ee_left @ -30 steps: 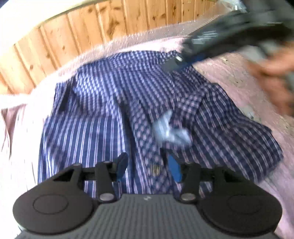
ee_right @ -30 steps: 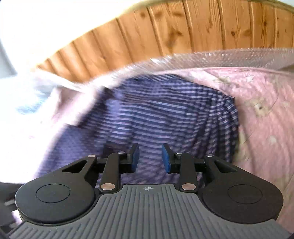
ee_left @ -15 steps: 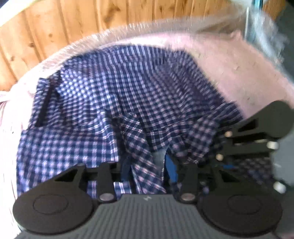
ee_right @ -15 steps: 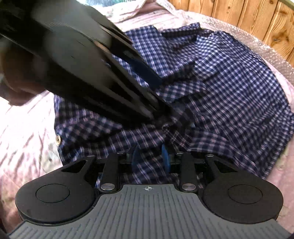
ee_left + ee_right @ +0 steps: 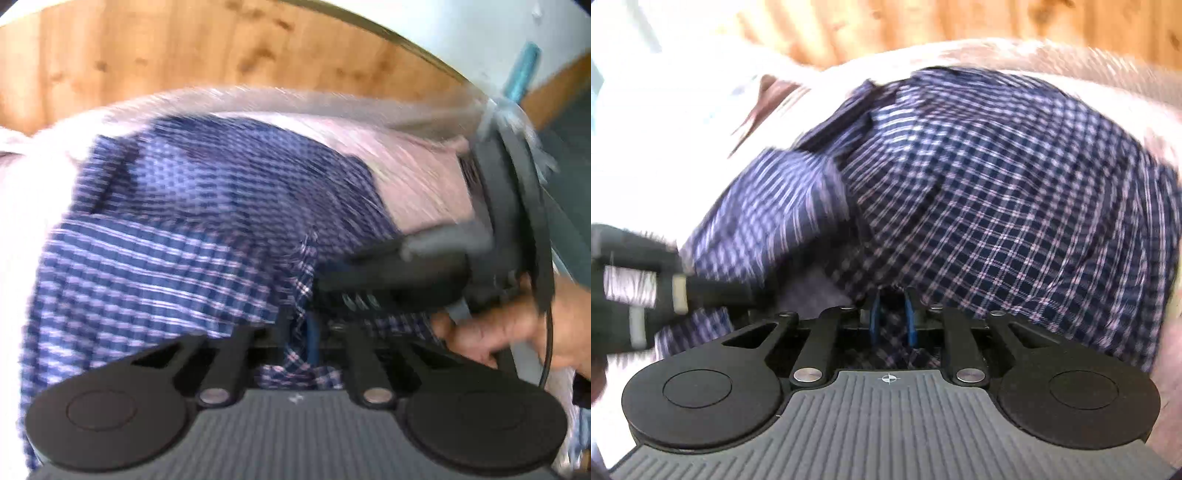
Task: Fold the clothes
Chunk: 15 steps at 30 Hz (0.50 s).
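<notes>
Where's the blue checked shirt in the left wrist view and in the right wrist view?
Left wrist view: the checked shirt fills the left and centre, a fold running down between the left gripper.
Right wrist view: it fills the centre and right, reaching down into the right gripper.
Shared landmark: the wooden panel wall across the top of both.

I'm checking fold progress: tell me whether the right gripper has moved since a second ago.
Yes. The right gripper has come down from above the checked shirt, away from the wooden wall, and its jaws are closing with shirt cloth between them.
</notes>
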Each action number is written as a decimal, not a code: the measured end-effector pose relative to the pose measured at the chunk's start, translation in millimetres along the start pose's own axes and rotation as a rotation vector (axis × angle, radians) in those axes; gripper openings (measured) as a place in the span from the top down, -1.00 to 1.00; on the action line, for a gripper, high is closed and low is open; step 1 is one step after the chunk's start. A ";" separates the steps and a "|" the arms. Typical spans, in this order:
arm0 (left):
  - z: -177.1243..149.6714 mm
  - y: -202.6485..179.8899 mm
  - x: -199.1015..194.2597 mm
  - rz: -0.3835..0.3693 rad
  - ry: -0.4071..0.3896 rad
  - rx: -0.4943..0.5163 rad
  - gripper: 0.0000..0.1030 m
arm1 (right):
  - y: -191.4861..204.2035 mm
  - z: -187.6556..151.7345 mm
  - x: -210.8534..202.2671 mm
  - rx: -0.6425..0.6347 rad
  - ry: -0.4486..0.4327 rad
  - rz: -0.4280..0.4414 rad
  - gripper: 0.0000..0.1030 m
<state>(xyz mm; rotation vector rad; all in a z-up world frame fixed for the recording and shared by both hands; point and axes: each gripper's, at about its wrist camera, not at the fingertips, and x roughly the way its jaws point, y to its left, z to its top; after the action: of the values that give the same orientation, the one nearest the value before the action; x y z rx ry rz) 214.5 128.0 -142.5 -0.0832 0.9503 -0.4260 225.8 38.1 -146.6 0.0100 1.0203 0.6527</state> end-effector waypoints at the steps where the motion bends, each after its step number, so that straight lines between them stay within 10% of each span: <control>1: -0.2 -1.8 4.5 0.014 0.008 0.017 0.35 | -3.8 1.8 -9.0 0.036 -0.013 -0.024 0.60; 4: -3.7 6.0 -3.0 0.017 0.017 0.004 0.27 | -16.1 0.2 -50.1 0.145 -0.077 -0.101 -0.08; 10: -45.1 67.3 -84.6 0.060 0.001 -0.154 -0.08 | -29.6 -83.9 -161.0 0.318 -0.156 -0.268 -0.39; 15: -101.6 120.5 -121.8 0.075 0.041 -0.412 -0.09 | -23.8 -189.3 -176.1 0.728 -0.148 -0.068 -0.50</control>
<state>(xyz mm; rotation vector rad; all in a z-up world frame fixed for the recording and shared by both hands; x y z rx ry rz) 109.5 297.2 -138.6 -0.4134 1.0672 -0.1583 25.9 -125.0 -117.6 0.6481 1.0615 0.1873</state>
